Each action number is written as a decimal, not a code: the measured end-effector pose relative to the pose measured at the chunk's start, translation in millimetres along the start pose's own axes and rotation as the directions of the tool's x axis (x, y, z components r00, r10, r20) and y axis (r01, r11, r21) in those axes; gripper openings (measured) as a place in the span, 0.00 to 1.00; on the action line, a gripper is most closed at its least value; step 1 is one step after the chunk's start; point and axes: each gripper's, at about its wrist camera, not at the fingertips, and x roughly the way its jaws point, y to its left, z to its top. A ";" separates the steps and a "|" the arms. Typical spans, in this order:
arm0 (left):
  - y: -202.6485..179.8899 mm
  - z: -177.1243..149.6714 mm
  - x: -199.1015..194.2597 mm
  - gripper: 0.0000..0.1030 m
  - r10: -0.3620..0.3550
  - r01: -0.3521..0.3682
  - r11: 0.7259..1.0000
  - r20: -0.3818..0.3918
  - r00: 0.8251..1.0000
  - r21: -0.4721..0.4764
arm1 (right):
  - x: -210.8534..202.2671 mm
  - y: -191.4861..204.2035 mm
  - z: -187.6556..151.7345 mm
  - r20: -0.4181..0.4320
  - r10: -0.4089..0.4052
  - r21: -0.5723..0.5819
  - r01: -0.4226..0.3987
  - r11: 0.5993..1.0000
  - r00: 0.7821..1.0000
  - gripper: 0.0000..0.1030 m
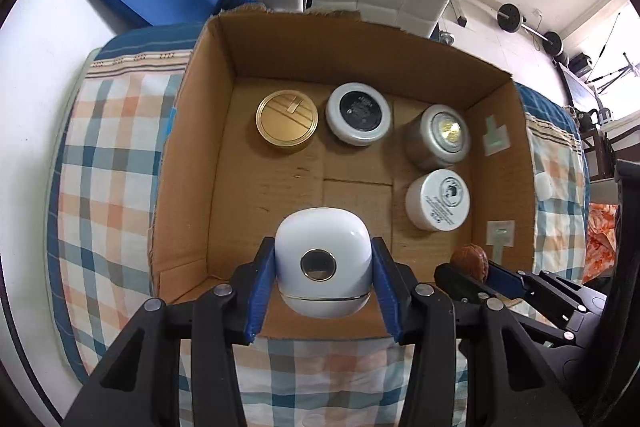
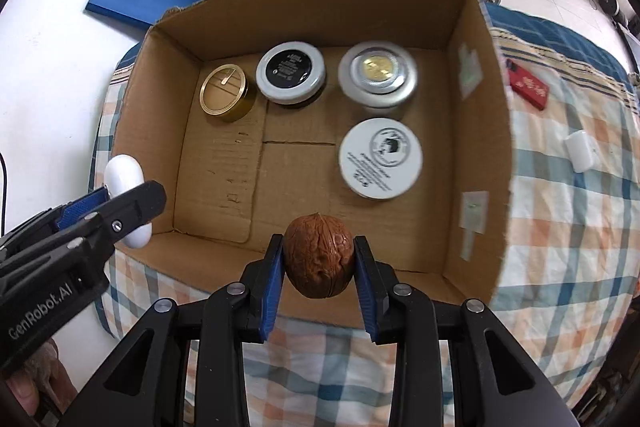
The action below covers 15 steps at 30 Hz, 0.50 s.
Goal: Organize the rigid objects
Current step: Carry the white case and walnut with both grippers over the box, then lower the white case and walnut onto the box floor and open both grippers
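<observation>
- Left wrist view: a checked cloth (image 1: 108,155) is seen under an open cardboard box (image 1: 192,163).
- Four round items are found on the box floor: a gold tin (image 1: 287,121), a black-topped jar (image 1: 358,113), a silver puck light (image 1: 440,137) and a white jar (image 1: 438,200).
- The left gripper (image 1: 323,269) is clamped on a white case (image 1: 322,259) above the near box edge.
- The right gripper (image 2: 319,261) is closed on a walnut (image 2: 319,259), held over the near floor of the box.
</observation>
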 end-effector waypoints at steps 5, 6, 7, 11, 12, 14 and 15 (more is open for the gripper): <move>16.3 6.8 45.8 0.42 -0.023 0.022 1.000 -0.097 0.995 -0.007 | 42.8 5.2 6.4 -0.050 -0.005 0.023 0.006 1.000 0.999 0.34; 19.6 7.4 56.1 0.42 -0.029 0.027 1.000 -0.119 0.992 -0.013 | 51.9 5.6 8.1 -0.063 -0.008 0.028 0.010 1.000 0.998 0.34; 21.4 8.1 63.8 0.42 -0.033 0.031 0.999 -0.136 0.990 -0.016 | 58.2 5.1 10.2 -0.068 -0.012 0.036 0.014 0.999 0.998 0.34; 32.2 9.1 97.3 0.42 -0.054 0.047 0.998 -0.217 0.975 -0.035 | 83.3 6.7 16.5 -0.110 -0.019 0.045 0.024 0.999 0.994 0.34; 33.2 9.5 101.2 0.42 -0.052 0.045 0.998 -0.225 0.973 -0.034 | 87.7 7.8 18.1 -0.115 -0.023 0.045 0.029 0.999 0.993 0.34; 34.7 11.1 107.3 0.42 -0.053 0.047 0.998 -0.232 0.971 -0.032 | 94.4 10.7 21.9 -0.123 -0.031 0.041 0.036 0.999 0.992 0.34; 34.6 11.8 110.1 0.42 -0.055 0.049 0.998 -0.239 0.970 -0.031 | 97.2 12.1 23.5 -0.127 -0.030 0.042 0.035 0.999 0.991 0.34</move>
